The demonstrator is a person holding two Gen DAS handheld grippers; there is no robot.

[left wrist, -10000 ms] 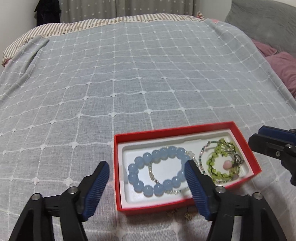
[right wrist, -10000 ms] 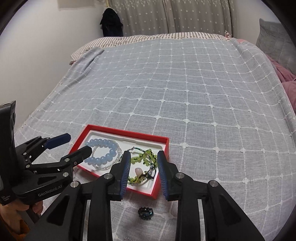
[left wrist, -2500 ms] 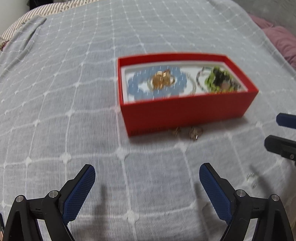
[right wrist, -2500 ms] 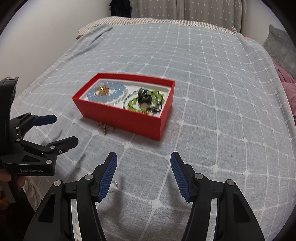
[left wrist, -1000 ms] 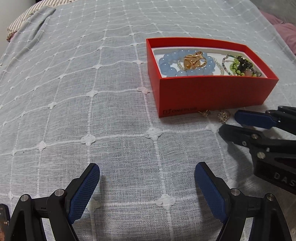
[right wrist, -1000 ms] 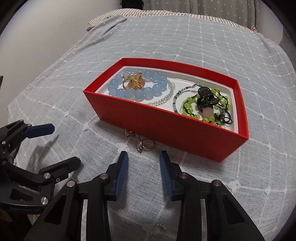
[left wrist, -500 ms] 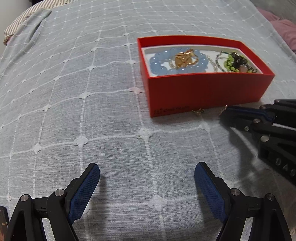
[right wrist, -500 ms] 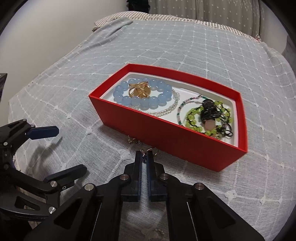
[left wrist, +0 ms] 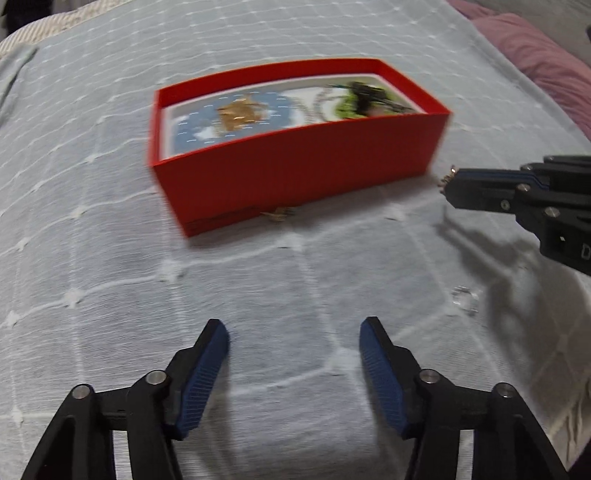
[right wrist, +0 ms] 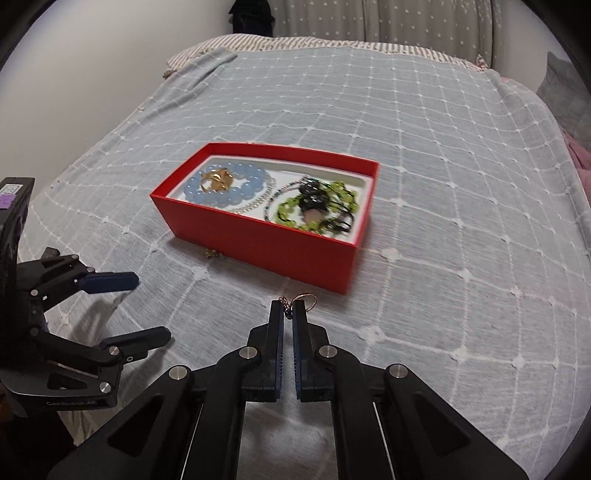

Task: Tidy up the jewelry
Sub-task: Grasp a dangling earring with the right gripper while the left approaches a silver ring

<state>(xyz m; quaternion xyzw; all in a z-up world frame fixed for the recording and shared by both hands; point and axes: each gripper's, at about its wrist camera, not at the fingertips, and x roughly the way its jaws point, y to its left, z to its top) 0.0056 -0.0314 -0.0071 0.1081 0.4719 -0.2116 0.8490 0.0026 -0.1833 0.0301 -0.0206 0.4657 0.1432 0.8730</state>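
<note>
A red box (right wrist: 258, 236) (left wrist: 295, 173) sits on the grey checked bedspread, holding a blue bead bracelet (right wrist: 236, 190), a gold piece (right wrist: 216, 177), a pearl strand and green beads (right wrist: 317, 208). My right gripper (right wrist: 288, 308) is shut on a small gold hoop earring (right wrist: 304, 298), lifted just in front of the box; it also shows in the left wrist view (left wrist: 448, 181). My left gripper (left wrist: 293, 332) is open and empty, low over the bedspread in front of the box. A second gold earring (right wrist: 212, 253) (left wrist: 279, 214) lies against the box's front wall.
A small clear ring (left wrist: 463, 297) lies on the bedspread to the right of my left gripper. Pink pillows (left wrist: 535, 62) lie at the right edge. Curtains (right wrist: 388, 22) and a striped sheet are at the far end of the bed.
My right gripper has shut on the hoop earring and lifted it away from the box front. My left gripper has narrowed its opening and moved closer to the box.
</note>
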